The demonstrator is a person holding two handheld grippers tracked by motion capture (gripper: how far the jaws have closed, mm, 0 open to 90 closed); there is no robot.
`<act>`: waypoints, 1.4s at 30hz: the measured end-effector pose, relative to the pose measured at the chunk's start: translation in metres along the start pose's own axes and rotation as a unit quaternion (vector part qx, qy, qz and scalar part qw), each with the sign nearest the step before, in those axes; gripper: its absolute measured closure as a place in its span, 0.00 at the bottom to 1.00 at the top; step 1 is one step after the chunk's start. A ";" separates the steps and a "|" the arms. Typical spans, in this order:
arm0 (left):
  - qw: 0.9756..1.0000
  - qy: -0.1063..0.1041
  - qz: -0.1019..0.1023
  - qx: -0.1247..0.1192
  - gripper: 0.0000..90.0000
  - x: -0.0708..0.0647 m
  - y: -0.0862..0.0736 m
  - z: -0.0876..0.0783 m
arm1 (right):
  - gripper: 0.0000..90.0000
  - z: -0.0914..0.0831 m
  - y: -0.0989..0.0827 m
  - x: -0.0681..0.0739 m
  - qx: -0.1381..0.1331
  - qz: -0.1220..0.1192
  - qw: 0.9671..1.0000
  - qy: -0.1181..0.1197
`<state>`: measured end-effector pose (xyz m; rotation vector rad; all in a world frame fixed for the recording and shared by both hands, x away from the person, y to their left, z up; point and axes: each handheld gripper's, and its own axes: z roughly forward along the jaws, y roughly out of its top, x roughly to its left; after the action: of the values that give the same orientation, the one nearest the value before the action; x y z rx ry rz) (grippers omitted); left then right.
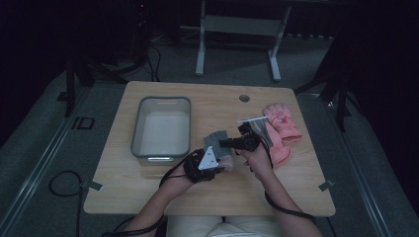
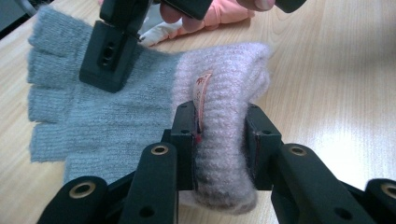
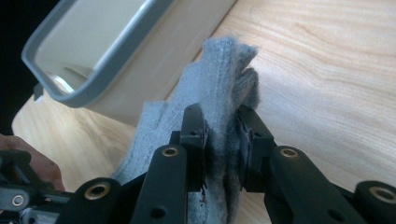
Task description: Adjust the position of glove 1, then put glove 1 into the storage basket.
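High view: grey glove [image 1: 217, 139] stretched between both tools near desk's front-middle. Left gripper [image 2: 219, 140] clamped on pink cuff [image 2: 224, 93], right gripper [image 3: 222, 140] pinching finger end. Grey bin [image 1: 160, 126] just left, nearer left gripper.

Dim, murky high view; both gripper views brighter, with soft glare on wood.
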<state>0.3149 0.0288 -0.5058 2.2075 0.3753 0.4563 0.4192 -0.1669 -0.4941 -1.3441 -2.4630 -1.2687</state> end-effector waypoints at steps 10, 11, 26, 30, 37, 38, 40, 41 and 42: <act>1.000 0.006 0.029 0.009 0.77 0.018 0.026 -0.030 | 0.84 -0.019 0.024 0.017 -0.034 -0.021 0.999 0.006; 0.999 0.007 0.030 0.009 0.77 0.021 0.027 -0.032 | 0.84 -0.019 0.027 0.019 -0.035 -0.023 0.999 0.007; 0.997 0.046 0.053 0.027 0.77 0.053 0.024 -0.072 | 0.84 -0.001 0.073 0.054 -0.049 -0.053 0.997 0.009; 0.997 0.048 0.055 0.036 0.77 0.066 0.020 -0.083 | 0.84 0.008 0.084 0.065 -0.052 -0.062 0.997 0.007; 0.997 0.043 0.048 0.042 0.77 0.090 0.001 -0.103 | 0.84 0.033 0.101 0.084 -0.054 -0.067 0.996 0.013; 0.997 0.044 0.048 0.044 0.77 0.092 -0.002 -0.105 | 0.84 0.037 0.103 0.086 -0.054 -0.066 0.996 0.015; 0.996 0.048 0.049 0.053 0.77 0.096 -0.009 -0.109 | 0.84 0.047 0.106 0.091 -0.054 -0.069 0.996 0.016; 0.996 0.052 0.053 0.059 0.77 0.099 -0.012 -0.111 | 0.84 0.052 0.107 0.094 -0.058 -0.072 0.996 0.017; 0.995 0.052 0.052 0.065 0.77 0.101 -0.017 -0.113 | 0.84 0.057 0.107 0.096 -0.061 -0.076 0.995 0.018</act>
<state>0.3532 0.1571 -0.4328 2.3440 0.3549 0.6222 0.4551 -0.0327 -0.4246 -1.1649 -2.5440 -1.4841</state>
